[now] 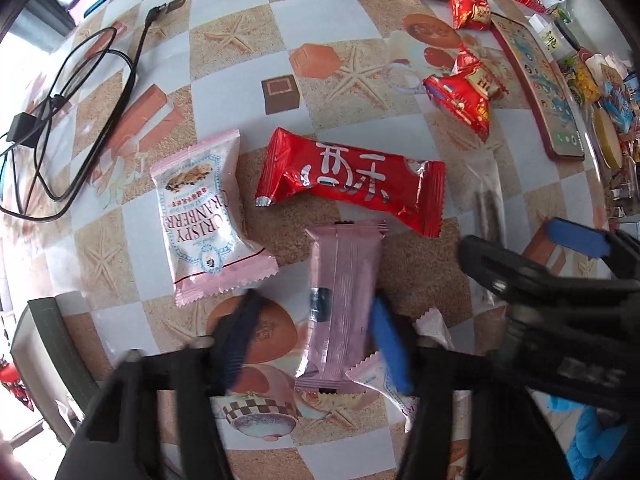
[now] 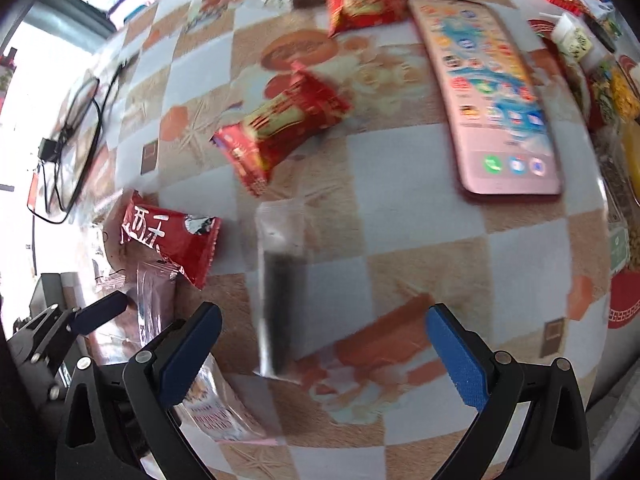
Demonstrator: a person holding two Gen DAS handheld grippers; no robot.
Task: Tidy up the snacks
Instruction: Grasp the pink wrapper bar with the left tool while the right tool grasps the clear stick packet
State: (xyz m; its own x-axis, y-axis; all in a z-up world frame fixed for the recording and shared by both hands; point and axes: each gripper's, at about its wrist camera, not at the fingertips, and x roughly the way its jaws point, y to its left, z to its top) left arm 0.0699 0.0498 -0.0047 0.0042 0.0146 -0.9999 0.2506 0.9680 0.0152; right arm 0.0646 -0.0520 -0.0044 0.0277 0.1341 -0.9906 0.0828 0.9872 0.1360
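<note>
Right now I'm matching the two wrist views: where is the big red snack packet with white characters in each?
Left wrist: big red packet, centre, above the pink bar.
Right wrist: same packet, left of centre.
Shared landmark: pink phone.

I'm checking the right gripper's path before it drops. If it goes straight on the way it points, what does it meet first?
Probably the clear wrapper with a dark bar, which lies between the open jaws of the right gripper. Motion blur makes depth unclear.
</note>
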